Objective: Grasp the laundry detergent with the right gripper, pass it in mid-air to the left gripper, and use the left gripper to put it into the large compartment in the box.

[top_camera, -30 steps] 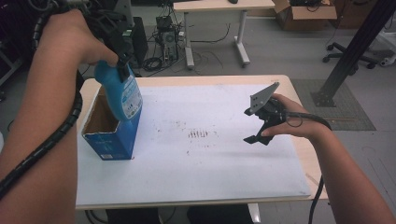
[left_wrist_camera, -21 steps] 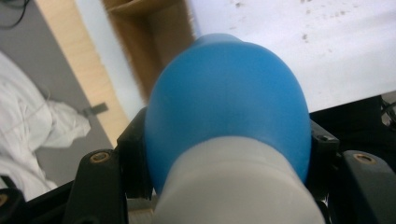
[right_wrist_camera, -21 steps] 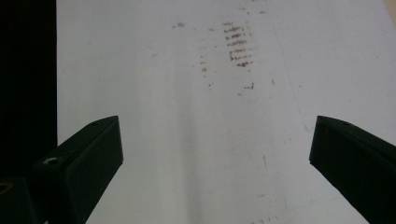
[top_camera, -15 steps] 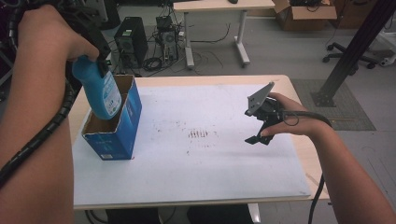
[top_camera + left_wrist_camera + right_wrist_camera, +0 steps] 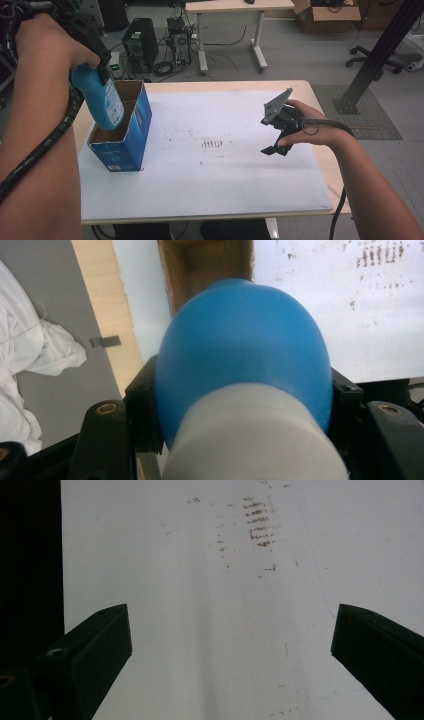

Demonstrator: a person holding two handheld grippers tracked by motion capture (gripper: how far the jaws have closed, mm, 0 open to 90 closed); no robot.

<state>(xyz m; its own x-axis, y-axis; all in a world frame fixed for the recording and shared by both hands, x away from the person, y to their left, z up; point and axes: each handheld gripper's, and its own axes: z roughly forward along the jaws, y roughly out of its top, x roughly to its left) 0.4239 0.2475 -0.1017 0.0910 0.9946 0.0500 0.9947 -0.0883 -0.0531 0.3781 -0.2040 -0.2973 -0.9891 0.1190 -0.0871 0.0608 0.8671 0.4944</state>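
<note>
The left gripper (image 5: 97,70), at the upper left of the high view, is clamped on a blue bottle (image 5: 100,100) near its white-capped top; in the left gripper view the jaws press against both flanks of the bottle (image 5: 242,350), with the white cap (image 5: 255,440) at the bottom of the frame. The bottle hangs neck-up, slightly tilted, its lower end over the open top of a blue cardboard box (image 5: 127,145) and partly sunk into it. The box stands upright at the left of a white table (image 5: 225,185). At the right of the high view, the right gripper (image 5: 274,145) hovers above the table, jaws spread wide with nothing between them; the right gripper view shows brown smudges (image 5: 257,522) on the white surface beyond.
</note>
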